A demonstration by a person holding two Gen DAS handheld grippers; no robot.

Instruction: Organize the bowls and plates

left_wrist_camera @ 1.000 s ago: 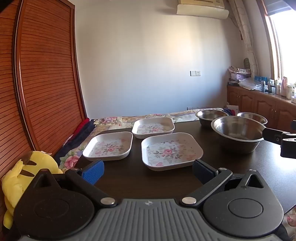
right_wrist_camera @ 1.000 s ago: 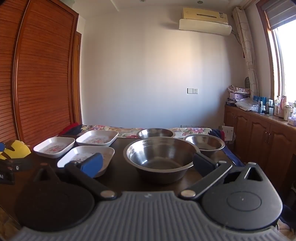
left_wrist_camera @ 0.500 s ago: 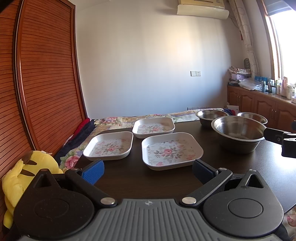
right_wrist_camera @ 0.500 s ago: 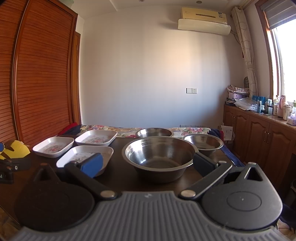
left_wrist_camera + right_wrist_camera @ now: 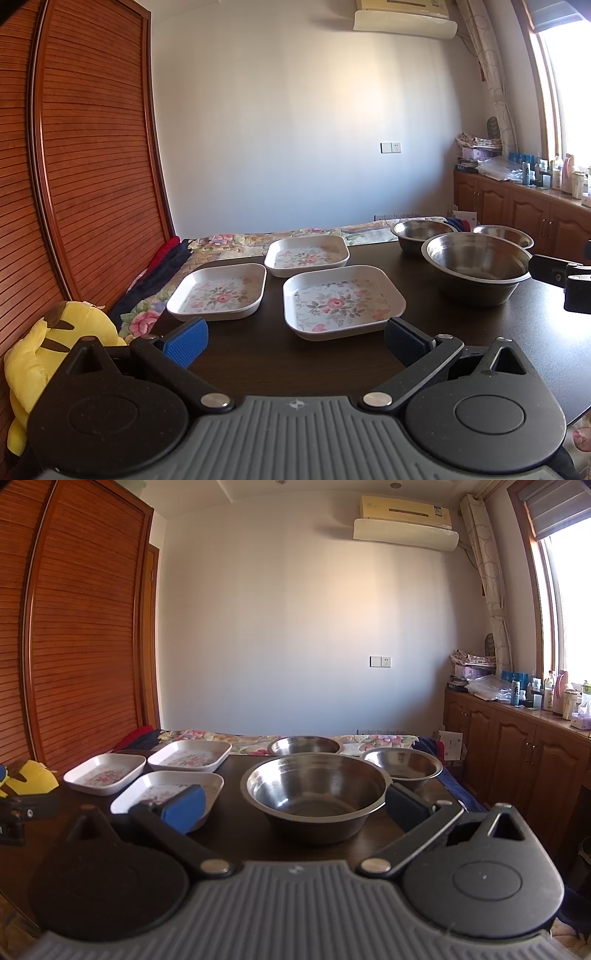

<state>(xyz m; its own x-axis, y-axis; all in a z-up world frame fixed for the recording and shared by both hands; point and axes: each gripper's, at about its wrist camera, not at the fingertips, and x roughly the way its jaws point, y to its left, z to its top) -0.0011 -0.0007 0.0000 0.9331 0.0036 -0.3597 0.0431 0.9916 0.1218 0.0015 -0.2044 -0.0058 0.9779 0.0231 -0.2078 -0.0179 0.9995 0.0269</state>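
The left gripper [image 5: 293,341] is open over the table [image 5: 280,362]. Three plates [image 5: 341,301] lie ahead, three bowls [image 5: 476,267] to their right.

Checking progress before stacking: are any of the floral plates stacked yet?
No, the three floral plates each sit separately on the dark table.

Dark table [image 5: 258,365], near edge: a bare strip lies open in front of the left gripper [image 5: 295,341], whose jaws stand spread. Beyond it, three floral plates [image 5: 341,301] sit close together toward the left edge, narrow gaps between them. Toward the right edge, the large steel bowl [image 5: 314,794] stands between the right gripper's [image 5: 295,806] spread jaws; two smaller bowls [image 5: 402,766] crowd just behind it.
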